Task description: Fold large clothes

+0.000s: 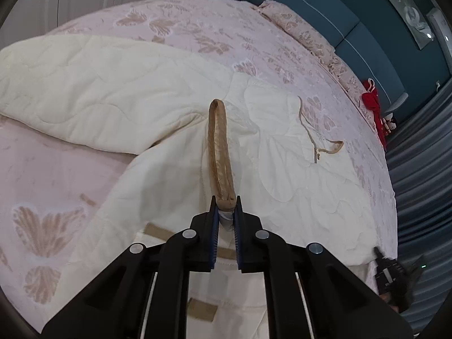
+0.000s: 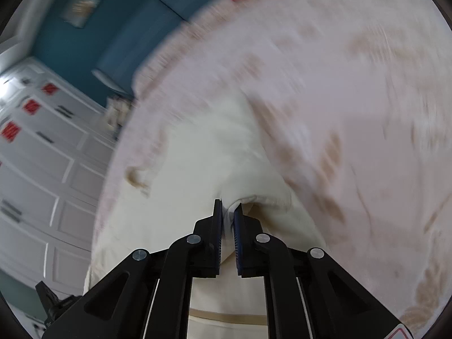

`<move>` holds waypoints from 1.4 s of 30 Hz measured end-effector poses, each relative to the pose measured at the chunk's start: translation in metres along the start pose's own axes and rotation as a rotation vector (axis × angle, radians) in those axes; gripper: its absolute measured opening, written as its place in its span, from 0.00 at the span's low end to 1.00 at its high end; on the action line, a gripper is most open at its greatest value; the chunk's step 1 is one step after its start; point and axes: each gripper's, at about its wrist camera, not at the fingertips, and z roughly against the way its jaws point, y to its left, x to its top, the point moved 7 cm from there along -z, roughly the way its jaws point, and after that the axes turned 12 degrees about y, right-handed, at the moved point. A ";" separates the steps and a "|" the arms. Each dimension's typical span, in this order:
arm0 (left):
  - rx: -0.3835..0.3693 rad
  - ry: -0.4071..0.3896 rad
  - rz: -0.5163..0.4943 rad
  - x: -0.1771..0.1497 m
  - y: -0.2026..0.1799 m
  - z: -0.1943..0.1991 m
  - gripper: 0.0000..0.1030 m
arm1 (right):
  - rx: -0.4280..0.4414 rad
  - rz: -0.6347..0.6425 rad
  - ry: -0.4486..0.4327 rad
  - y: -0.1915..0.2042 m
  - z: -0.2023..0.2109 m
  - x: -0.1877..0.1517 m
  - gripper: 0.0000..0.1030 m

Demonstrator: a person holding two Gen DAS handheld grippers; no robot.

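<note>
A large cream quilted garment [image 1: 118,90] with tan trim lies spread over a pink bedspread [image 1: 197,28]. My left gripper [image 1: 225,200] is shut on a tan trimmed edge [image 1: 217,141] of it, which stands up in a long loop ahead of the jaws. A thin tan cord [image 1: 313,138] lies on the cream cloth to the right. In the blurred right wrist view the right gripper [image 2: 228,207] is shut on a cream fold of the same garment [image 2: 203,155]. The other gripper [image 1: 392,276] shows at the bed's right edge in the left wrist view.
A teal headboard [image 1: 353,28] runs along the bed's far side, with a pillow [image 1: 299,28] and a red item [image 1: 373,99] beside it. White panelled cabinet doors [image 2: 42,155] stand left in the right wrist view. Blue-grey curtains [image 1: 423,169] hang at right.
</note>
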 end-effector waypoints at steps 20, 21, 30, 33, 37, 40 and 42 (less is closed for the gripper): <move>0.188 -0.074 -0.050 -0.039 0.031 0.003 0.55 | -0.396 0.146 0.020 -0.014 0.011 -0.038 0.27; 0.172 -0.135 -0.043 -0.037 0.030 0.026 0.55 | -0.389 0.177 0.007 -0.001 0.018 -0.039 0.26; 0.134 -0.108 -0.181 -0.033 -0.032 0.010 0.44 | -0.309 0.407 0.118 0.098 -0.050 -0.075 0.06; 0.165 -0.039 -0.188 -0.043 -0.027 -0.021 0.42 | -0.343 0.417 0.173 0.093 -0.077 -0.090 0.06; 0.182 -0.025 -0.179 -0.053 -0.015 -0.037 0.37 | -0.369 0.407 0.214 0.075 -0.094 -0.103 0.03; 0.209 -0.043 -0.216 -0.059 -0.012 -0.043 0.36 | -0.377 0.411 0.210 0.067 -0.100 -0.107 0.02; 0.238 -0.061 -0.243 -0.061 -0.014 -0.048 0.36 | -0.396 0.427 0.202 0.067 -0.101 -0.112 0.02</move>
